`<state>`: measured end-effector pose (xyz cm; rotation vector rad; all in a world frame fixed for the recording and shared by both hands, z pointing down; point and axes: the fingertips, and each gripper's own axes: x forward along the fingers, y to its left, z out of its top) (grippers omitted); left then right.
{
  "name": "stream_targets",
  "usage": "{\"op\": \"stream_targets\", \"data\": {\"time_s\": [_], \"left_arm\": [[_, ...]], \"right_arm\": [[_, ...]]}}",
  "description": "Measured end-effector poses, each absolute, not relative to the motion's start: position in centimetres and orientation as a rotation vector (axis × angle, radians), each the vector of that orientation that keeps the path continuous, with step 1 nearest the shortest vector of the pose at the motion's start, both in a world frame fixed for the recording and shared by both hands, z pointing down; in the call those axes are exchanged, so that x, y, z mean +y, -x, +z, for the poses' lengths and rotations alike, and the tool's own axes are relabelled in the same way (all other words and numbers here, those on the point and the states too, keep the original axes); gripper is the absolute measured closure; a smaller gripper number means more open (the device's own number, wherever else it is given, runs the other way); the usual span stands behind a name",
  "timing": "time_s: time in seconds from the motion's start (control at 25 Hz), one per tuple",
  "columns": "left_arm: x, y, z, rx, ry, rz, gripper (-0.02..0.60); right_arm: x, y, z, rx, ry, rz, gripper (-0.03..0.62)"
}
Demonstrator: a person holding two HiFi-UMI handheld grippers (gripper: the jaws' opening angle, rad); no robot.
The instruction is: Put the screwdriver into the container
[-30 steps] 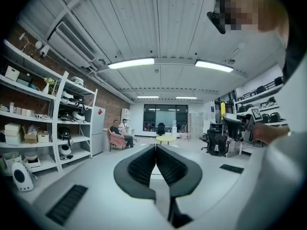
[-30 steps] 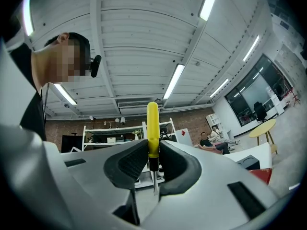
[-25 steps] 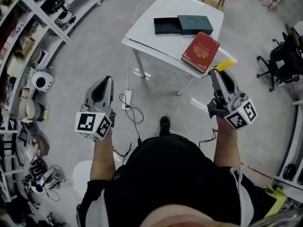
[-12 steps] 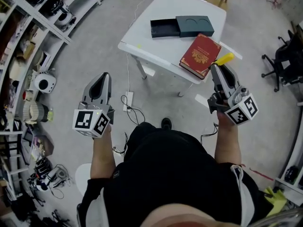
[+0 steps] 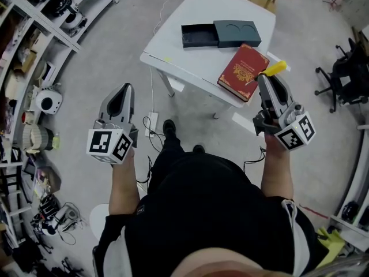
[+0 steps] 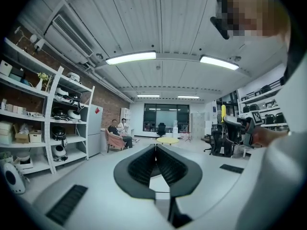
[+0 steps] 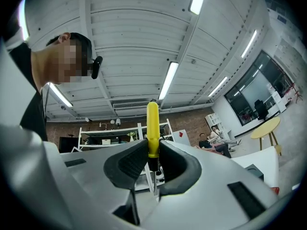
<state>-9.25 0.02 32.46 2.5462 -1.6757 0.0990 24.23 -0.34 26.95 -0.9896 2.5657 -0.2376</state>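
Your right gripper (image 5: 267, 81): jaws clamped on screwdriver (image 5: 275, 68), yellow handle poking past tips, ready for carry. Container (image 5: 200, 36) open on counter (image 5: 230, 4), beyond red book (image 5: 243, 71), well apart. Left gripper (image 5: 122, 92): jaws together, empty, likely spare.

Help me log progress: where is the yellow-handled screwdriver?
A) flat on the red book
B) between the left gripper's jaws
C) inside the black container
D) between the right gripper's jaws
D: the right gripper is shut on the screwdriver, its yellow handle poking out.
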Motion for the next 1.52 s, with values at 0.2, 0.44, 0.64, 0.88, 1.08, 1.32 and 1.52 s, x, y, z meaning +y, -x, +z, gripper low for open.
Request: {"op": "stream_targets", "data": {"time_s": [0.2,0.44,0.64,0.88,1.08,1.32,1.52], "left_arm": [[-4.4,10.8,33.1,-1.632,-2.565,0.072,0.564],[-10.9,14.3,34.0,-1.582,-2.581,0.066,0.564],[-16.2,18.1,33.9,-1.544,-2.606,0.068,0.563],[-20.9,22.6,34.2,-1.495,-2.623,0.048,0.563],[-23.6,24.9,34.5,-1.442,-2.645,0.032,0.565],[-25.7,25.7,35.0,-1.390,-2.666,0.023,0.563],[-27.3,25.5,35.8,-1.354,-2.661,0.031,0.563]], "right_arm": [[-3.7,-22.4,27.2,2.572,1.033,-0.236,0.510],[-9.5,-18.1,27.6,2.575,1.077,-0.239,0.510],[-13.9,-14.0,27.7,2.567,1.117,-0.249,0.509],[-17.8,-8.9,27.5,2.570,1.155,-0.244,0.509],[-19.7,-6.1,27.2,2.571,1.204,-0.230,0.509],[-21.1,-5.0,27.6,2.563,1.266,-0.232,0.510],[-22.4,-5.1,28.1,2.553,1.297,-0.238,0.510]]}}
